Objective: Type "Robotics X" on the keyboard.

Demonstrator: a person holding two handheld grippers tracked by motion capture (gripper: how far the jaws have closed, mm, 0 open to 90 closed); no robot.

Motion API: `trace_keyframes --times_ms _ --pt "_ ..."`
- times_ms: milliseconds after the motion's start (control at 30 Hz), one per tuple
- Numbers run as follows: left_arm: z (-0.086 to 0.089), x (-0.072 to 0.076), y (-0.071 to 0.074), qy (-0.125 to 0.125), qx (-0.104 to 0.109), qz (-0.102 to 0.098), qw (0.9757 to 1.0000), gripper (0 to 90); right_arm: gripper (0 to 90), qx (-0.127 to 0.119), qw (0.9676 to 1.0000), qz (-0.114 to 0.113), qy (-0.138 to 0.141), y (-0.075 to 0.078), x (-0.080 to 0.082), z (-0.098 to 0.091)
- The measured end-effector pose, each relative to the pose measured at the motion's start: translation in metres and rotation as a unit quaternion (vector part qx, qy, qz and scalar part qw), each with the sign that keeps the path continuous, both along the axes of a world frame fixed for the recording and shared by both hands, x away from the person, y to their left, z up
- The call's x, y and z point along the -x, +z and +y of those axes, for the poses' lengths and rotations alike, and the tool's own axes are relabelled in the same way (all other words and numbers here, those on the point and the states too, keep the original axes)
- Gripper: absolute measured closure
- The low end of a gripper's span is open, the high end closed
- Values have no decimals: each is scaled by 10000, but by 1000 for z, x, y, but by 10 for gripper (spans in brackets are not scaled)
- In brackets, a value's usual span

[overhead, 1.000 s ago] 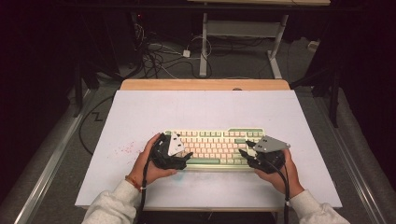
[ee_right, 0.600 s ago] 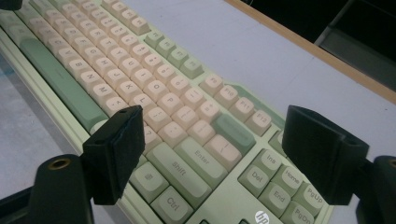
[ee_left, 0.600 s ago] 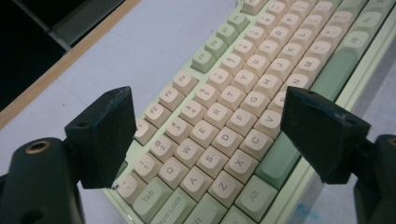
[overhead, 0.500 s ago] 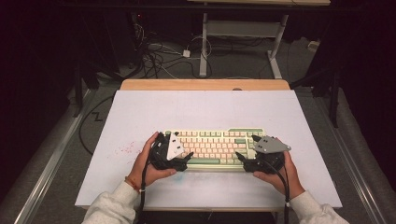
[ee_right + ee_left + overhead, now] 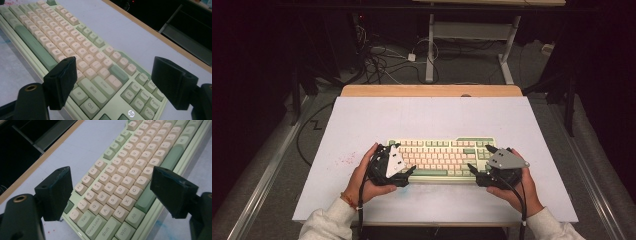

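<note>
Dark room, cables on the floor behind; white table [image 5: 362, 125] with a wood strip along the far edge. Keyboard [image 5: 439, 155] lies flat near the front middle, long side toward the person, green case with cream keys. Left gripper [image 5: 408, 173] sits at its left end, right gripper [image 5: 476, 171] at its right end. Both sets of jaws are spread wide, having just been opening. They straddle the keyboard's ends and press on nothing; in the left gripper view the keyboard [image 5: 125, 182] lies between and below the jaws, same in the right gripper view [image 5: 95, 70].

Handling guess: rigid plastic slab, moderate weight, won't flex. Keycaps are smooth, rounded and can pop off, so avoid pinching keys. Best hold is the case edges at both short ends, lifted level with both grippers together.
</note>
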State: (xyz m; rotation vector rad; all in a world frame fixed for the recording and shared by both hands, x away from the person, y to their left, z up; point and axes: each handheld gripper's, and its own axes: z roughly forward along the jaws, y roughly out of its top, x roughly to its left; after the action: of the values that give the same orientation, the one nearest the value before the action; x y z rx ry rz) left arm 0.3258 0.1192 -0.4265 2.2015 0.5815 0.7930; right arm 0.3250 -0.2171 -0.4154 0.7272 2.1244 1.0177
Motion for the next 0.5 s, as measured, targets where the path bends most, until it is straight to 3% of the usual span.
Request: trace_keyframes --times_ms 500 --pt "14 15 2 -37 -77 -133 9999 169 205 36 9998 -175 -95 9 16 -13"
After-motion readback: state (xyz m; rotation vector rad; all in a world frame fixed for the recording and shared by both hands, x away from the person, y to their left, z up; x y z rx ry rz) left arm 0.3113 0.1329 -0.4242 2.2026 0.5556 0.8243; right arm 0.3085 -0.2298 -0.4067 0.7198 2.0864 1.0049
